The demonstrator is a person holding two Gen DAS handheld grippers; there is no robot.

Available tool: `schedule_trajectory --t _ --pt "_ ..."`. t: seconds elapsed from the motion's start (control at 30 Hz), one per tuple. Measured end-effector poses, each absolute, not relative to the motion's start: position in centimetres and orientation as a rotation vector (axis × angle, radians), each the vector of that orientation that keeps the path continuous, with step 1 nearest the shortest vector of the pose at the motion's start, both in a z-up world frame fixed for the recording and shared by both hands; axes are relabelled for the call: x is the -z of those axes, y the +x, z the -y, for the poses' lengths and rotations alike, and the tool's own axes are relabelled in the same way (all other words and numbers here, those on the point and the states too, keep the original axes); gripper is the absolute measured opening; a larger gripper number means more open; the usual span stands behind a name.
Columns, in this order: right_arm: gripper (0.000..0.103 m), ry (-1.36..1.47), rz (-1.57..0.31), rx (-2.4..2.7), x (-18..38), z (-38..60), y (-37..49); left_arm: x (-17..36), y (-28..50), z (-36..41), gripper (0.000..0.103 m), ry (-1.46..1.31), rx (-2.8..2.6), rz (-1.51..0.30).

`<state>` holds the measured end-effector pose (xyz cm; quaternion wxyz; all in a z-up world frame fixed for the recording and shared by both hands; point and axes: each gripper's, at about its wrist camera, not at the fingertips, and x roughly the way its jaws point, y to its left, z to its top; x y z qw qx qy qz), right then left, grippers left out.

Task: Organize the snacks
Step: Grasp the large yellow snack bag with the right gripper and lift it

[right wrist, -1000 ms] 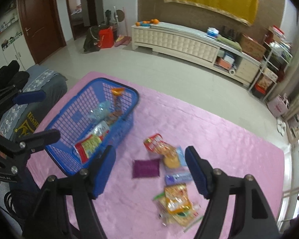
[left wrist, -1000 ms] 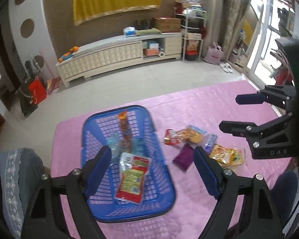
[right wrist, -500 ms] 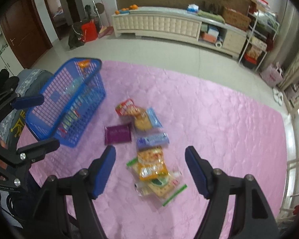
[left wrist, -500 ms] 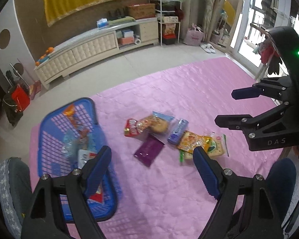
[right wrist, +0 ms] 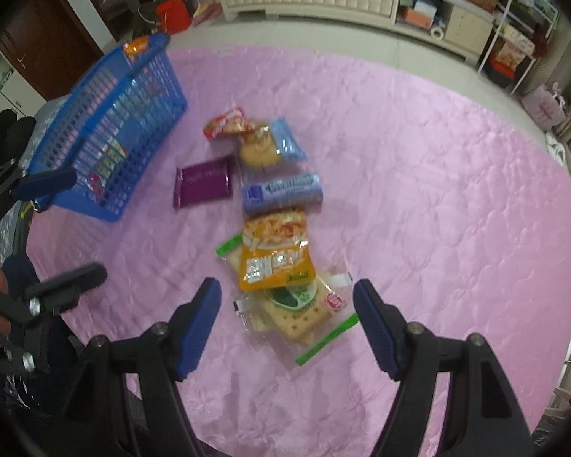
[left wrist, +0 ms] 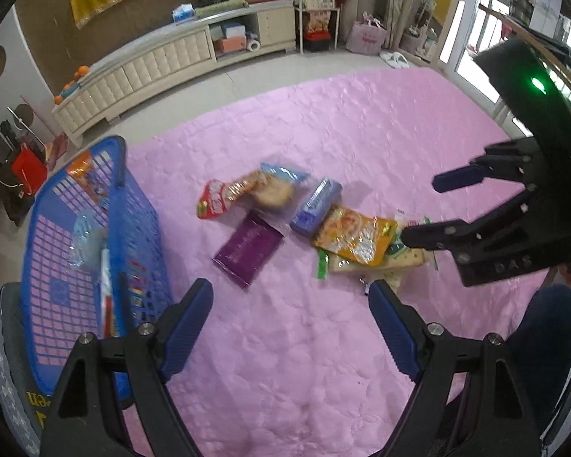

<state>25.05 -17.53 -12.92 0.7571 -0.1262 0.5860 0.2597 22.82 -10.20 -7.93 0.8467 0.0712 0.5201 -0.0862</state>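
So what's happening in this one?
A person is sorting snacks on a pink quilted cover with a pair of tongs in each hand. Both the left tongs and right tongs are open and hold nothing. A blue basket already has a few packets in it. Six lie loose beside it, among them a purple packet, an orange noodle packet and a cracker pack under the right tongs.

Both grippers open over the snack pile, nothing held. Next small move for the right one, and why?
Probably lower the right gripper onto the clear cracker pack and close. Its open jaws already frame that pack, the nearest loose snack on the pink cover; the orange packet overlaps its far end, so grip the near end.
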Motion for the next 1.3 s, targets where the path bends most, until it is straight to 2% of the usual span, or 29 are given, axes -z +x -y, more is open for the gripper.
schedule_trajectory --t 0.67,1.03,1.1,1.13,1.3 --pt "0.076 -0.369 -1.446 -0.618 19.6 13.4 28.3 13.6 24.4 10.7 0.082 0.153 0.207 -1.22" --pt "0.076 -0.429 -1.46 -0.615 22.0 12.3 29.4 14.4 24.4 9.8 0.082 0.132 0.206 -1.236" --pt "0.073 -0.454 -1.457 -0.616 22.4 12.0 29.2 14.5 24.4 9.6 0.082 0.126 0.208 -1.238" --pt "0.066 -0.462 -1.456 -0.62 22.5 11.7 29.1 14.6 24.3 9.5 0.082 0.124 0.207 -1.239" --pt "0.064 -0.486 -1.441 -0.626 22.9 10.9 28.5 14.8 24.3 9.2 0.082 0.106 0.204 -1.243"
